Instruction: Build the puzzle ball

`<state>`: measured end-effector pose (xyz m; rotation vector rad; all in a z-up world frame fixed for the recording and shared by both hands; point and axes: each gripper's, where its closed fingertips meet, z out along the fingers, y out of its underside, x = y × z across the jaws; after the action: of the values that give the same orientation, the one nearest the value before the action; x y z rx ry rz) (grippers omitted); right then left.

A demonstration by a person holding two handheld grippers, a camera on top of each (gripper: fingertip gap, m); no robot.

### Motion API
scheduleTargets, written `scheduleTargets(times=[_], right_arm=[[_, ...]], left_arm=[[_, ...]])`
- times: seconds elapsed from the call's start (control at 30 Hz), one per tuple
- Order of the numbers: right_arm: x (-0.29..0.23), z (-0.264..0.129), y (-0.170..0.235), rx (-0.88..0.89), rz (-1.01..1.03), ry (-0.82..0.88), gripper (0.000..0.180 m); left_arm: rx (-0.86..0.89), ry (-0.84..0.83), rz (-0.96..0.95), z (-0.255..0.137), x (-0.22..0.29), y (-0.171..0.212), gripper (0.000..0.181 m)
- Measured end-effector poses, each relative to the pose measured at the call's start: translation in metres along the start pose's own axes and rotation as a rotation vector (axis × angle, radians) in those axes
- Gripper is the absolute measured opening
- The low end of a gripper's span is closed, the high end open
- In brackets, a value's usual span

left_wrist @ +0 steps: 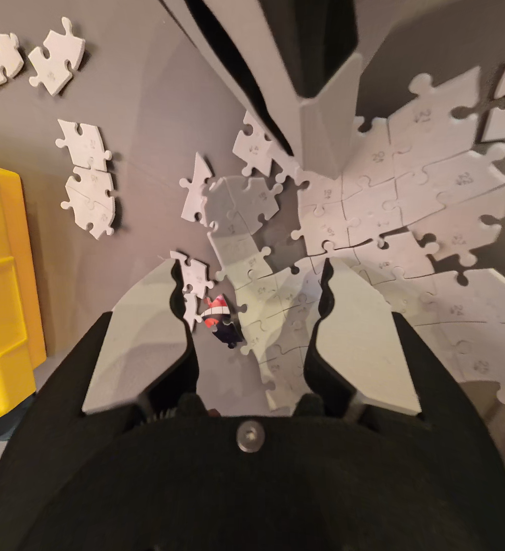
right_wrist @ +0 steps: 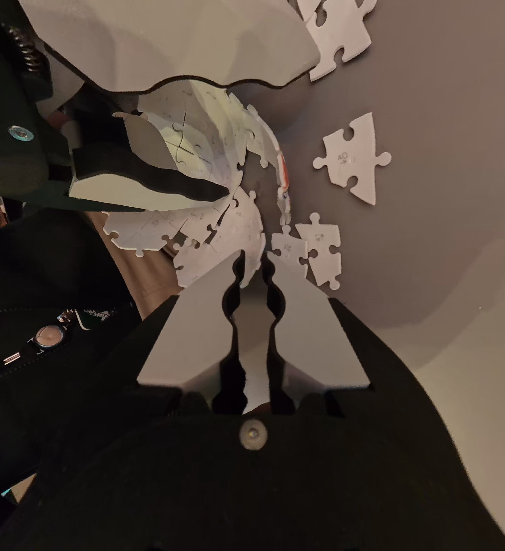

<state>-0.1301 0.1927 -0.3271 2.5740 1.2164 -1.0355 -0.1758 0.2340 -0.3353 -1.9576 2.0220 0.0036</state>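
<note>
- Your left gripper (left_wrist: 249,265) is spread wide around the curved white half-built puzzle ball shell (left_wrist: 394,208).
- Your right gripper (right_wrist: 252,256) pinches the shell's edge above the grey table (right_wrist: 424,208).
- The yellow plastic bin (left_wrist: 3,298) sits left, contents hidden.

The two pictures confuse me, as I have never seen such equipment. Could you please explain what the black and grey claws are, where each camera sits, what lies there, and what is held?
There is no robot. A person holds a two-finger gripper in each hand, and a camera on each looks forward along its fingers. One picture comes from the left gripper, the other from the right gripper. On the grey table lie loose white puzzle pieces, beside a yellow bin. The right gripper pinches the edge of the partly built puzzle ball. The left one is open, with its fingers on either side of the shell.
</note>
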Motion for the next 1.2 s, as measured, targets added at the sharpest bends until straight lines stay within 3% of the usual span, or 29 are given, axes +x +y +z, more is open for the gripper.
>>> scheduleTargets(times=[0.23,0.37,0.5,0.63,0.83,1.2], right_arm=[[0.002,-0.014,-0.001,0.05,-0.053,0.105,0.016],[-0.001,-0.032,-0.004,0.137,-0.122,0.234,0.011],[-0.019,-0.027,0.006,0.17,-0.169,0.244,0.008],[-0.019,-0.026,0.02,0.205,-0.114,0.27,0.019],[-0.017,-0.013,0.027,0.299,0.044,0.161,0.028],[-0.017,0.004,0.02,0.361,0.122,0.002,0.006]], left_arm=[[-0.007,-0.014,0.01,0.0,-0.001,-0.001,0.089],[-0.006,-0.019,0.012,-0.001,-0.001,-0.001,0.089],[-0.005,-0.018,0.011,0.0,-0.001,-0.001,0.09],[-0.005,-0.022,0.015,-0.001,-0.001,-0.001,0.09],[-0.013,-0.034,0.029,-0.001,-0.002,-0.003,0.09],[-0.017,-0.052,0.061,-0.001,-0.001,-0.006,0.09]])
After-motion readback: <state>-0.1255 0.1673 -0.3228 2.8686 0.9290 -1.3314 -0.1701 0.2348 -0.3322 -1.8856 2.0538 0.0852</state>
